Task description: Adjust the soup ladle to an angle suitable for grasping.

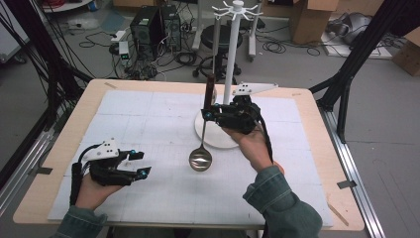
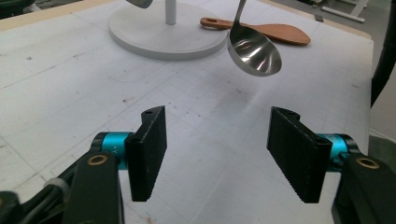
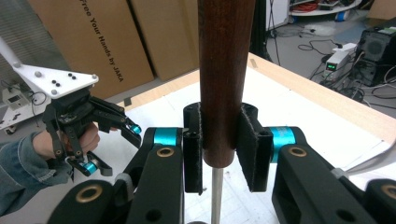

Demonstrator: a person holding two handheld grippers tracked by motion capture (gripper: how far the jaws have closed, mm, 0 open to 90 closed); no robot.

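Observation:
A ladle (image 1: pixel 200 159) with a dark wooden handle (image 3: pixel 226 70) and a steel bowl (image 2: pixel 254 51) hangs upright over the white mat. My right gripper (image 1: pixel 207 113) is shut on the lower end of that handle, and in the right gripper view both pads (image 3: pixel 250 149) press against the wood. The bowl hovers just above the mat, in front of the white hook stand (image 1: pixel 231 59). My left gripper (image 1: pixel 142 163) rests low at the mat's front left. It is open with nothing between its jaws (image 2: pixel 219 154), and it points toward the bowl.
The stand's round white base (image 2: pixel 163 32) sits mid-table, and a wooden spatula (image 2: pixel 271 31) lies flat beside it. The white mat (image 1: pixel 148 114) covers most of the wooden table. Computers, cables and cardboard boxes (image 1: pixel 307 17) stand on the floor beyond.

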